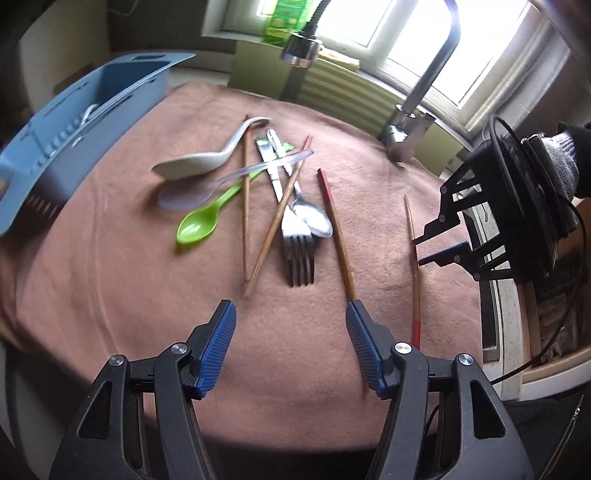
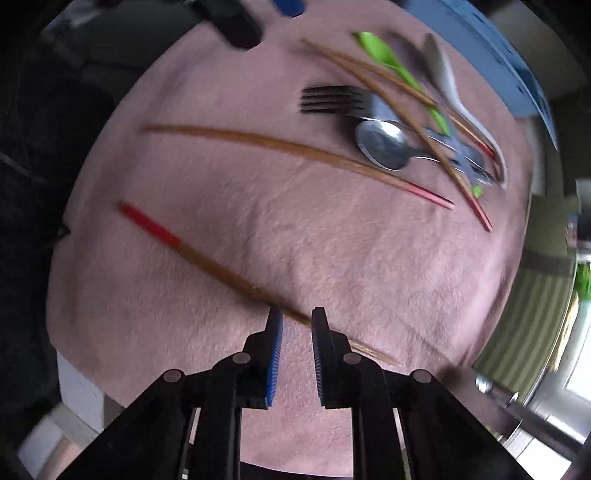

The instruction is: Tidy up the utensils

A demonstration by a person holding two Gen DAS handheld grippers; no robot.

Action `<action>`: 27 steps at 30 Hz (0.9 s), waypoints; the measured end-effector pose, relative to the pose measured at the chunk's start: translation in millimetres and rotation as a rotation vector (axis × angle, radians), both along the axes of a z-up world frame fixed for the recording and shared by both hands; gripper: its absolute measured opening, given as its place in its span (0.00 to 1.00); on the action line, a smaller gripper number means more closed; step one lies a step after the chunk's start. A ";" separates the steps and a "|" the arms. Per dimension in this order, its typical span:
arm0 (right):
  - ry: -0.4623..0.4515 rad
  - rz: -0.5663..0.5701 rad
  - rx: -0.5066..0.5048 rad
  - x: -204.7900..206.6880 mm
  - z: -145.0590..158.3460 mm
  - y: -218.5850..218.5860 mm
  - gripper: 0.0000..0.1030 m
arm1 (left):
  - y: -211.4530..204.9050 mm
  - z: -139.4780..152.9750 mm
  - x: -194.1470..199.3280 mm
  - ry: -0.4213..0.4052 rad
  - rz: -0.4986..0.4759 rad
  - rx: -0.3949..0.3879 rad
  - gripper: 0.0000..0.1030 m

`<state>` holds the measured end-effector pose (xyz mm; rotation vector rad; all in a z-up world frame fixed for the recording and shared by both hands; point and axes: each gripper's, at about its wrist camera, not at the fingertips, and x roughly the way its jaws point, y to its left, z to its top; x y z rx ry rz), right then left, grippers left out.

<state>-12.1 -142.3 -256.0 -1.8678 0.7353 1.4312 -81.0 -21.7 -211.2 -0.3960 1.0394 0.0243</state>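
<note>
No readable text, label, brand or number in either view. Green box at window carries yellow print, too blurred and small to read. Small green tag among cutlery, marking illegible. Blue tray, grippers, cutlery: no visible writing. Right wrist view motion-blurred; nothing legible there.

The right tool hangs slightly parted over a red-tipped chopstick lying on the pink cloth.
</note>
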 end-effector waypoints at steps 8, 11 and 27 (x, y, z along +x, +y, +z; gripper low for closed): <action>0.041 0.118 -0.039 -0.9 -10.7 -4.7 0.22 | 0.5 -1.6 -10.3 0.019 0.081 0.015 0.60; 0.079 0.004 -0.020 11.9 -7.8 -0.7 0.21 | -2.1 -0.6 -5.4 0.019 0.065 0.024 0.60; 0.194 -0.741 0.002 106.0 10.1 -15.4 0.11 | -29.3 -14.9 36.4 0.039 -0.209 0.052 0.59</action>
